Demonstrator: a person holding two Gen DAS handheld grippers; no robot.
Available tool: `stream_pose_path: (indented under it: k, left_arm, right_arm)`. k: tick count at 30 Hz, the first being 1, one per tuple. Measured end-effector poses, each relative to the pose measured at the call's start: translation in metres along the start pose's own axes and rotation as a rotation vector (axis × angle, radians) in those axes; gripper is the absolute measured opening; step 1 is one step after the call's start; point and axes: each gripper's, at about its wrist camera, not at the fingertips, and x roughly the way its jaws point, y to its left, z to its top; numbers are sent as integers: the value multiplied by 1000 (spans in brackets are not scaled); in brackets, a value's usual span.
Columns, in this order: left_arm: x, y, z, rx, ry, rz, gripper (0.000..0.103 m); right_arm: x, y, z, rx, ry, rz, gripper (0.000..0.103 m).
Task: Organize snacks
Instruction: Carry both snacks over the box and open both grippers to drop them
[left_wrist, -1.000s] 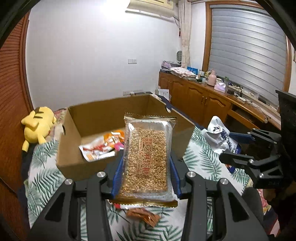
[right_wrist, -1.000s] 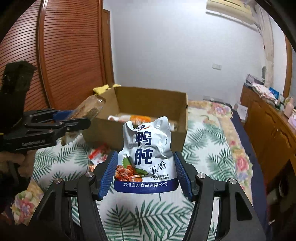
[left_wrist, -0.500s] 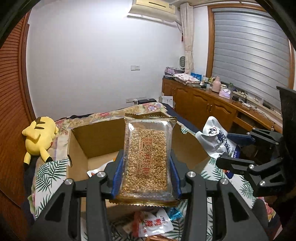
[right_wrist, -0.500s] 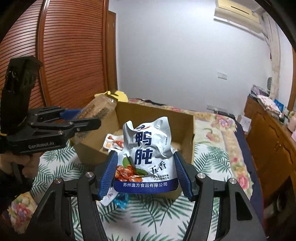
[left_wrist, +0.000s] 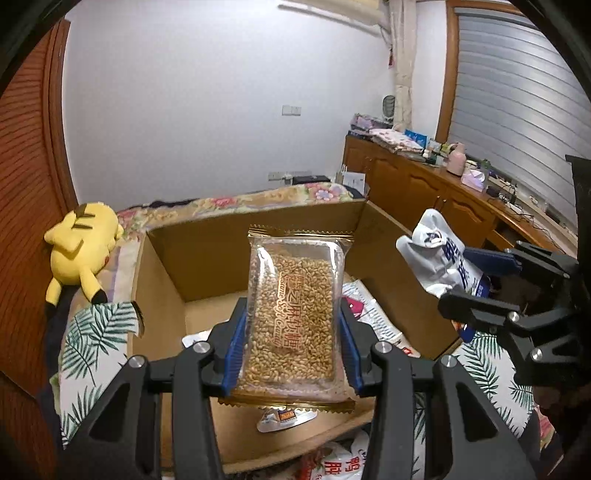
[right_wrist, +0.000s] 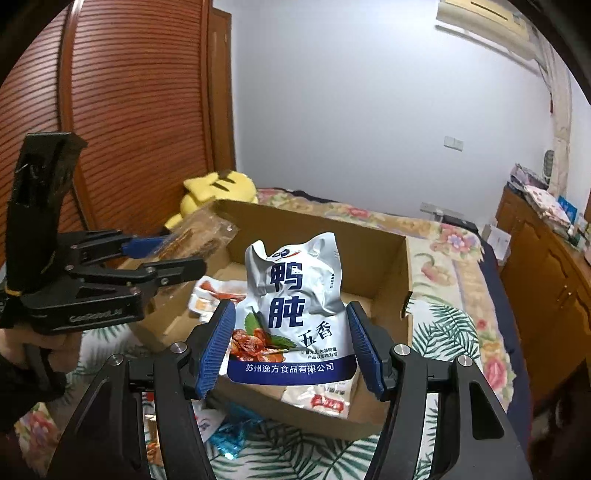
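Two grippers: each holds one snack packet above an open cardboard box (left_wrist: 258, 236) on a leaf-print cover (left_wrist: 88, 343).
Left gripper (left_wrist: 291, 339): lower centre of the left view, blue pads pressed on both long sides of a clear sesame bar (left_wrist: 293, 314), gripping it upright.
Sesame bar: gold-edged wrapper, in front of the box's far wall, over the box floor.
Right gripper (right_wrist: 291, 343): lower centre of the right view, blue pads closed on both sides of a white-and-blue pouch (right_wrist: 295, 306), gripping it upright.
Pouch: large blue characters, crumpled top, over the near half of the box; in the left view it sits at mid right.
Box contents: several flat packets (right_wrist: 221, 295) on the floor, left of centre in the right view.
Outside the box: more packets (right_wrist: 229, 435) on the cover at the near wall, lower frame.
Plush (left_wrist: 81, 251): yellow, mid left of the left view, beside the box's left wall.
Hand (right_wrist: 33, 350): lower left of the right view, around the left gripper's handle.
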Motion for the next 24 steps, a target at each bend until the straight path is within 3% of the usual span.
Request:
stream_pose_path:
  k: [10, 24]
  left_arm:
    - [15, 8, -7, -25, 36, 19, 46]
    - [13, 11, -3, -39, 23, 19, 50]
  right_arm:
    - [34, 7, -4, -1, 67, 2, 63]
    - [58, 4, 1, 8, 109, 15, 63]
